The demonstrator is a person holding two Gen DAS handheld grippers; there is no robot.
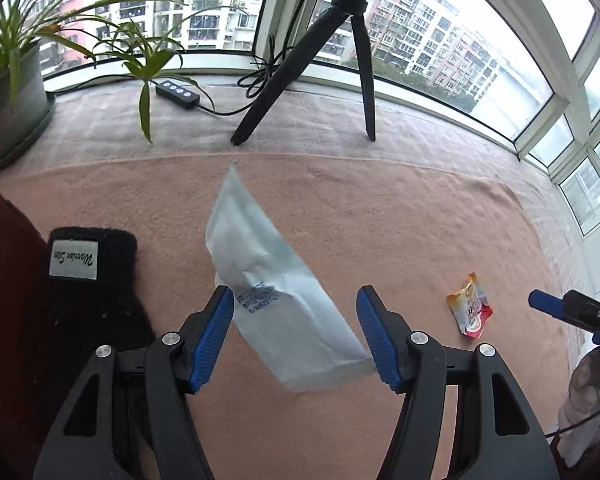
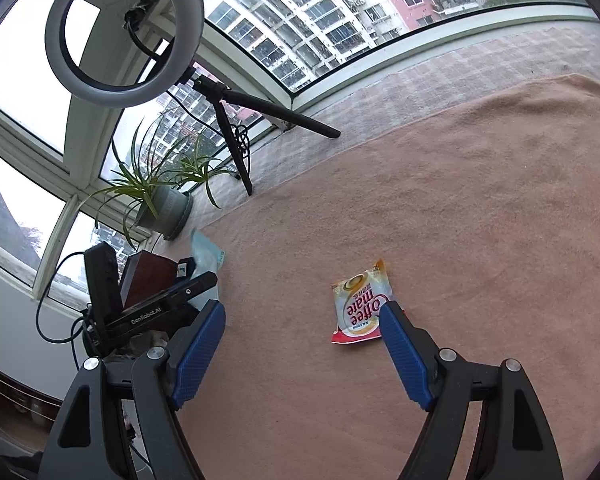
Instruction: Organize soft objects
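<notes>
My left gripper is shut on a pale blue-white flat packet. Both blue pads press its edges, and it hangs tilted above the pink cloth. The packet's top pokes up at the left of the right wrist view. A black knit glove with a white label lies to the left, beside a dark red box. My right gripper is open, with nothing between its pads. A Coffee mate sachet lies flat on the cloth just ahead, one corner under the right fingertip. This sachet also shows far right.
A ring light on a black tripod stands at the back by the windows. A potted plant and a black cable controller sit on the checked strip behind the cloth. The cloth edge runs along the back.
</notes>
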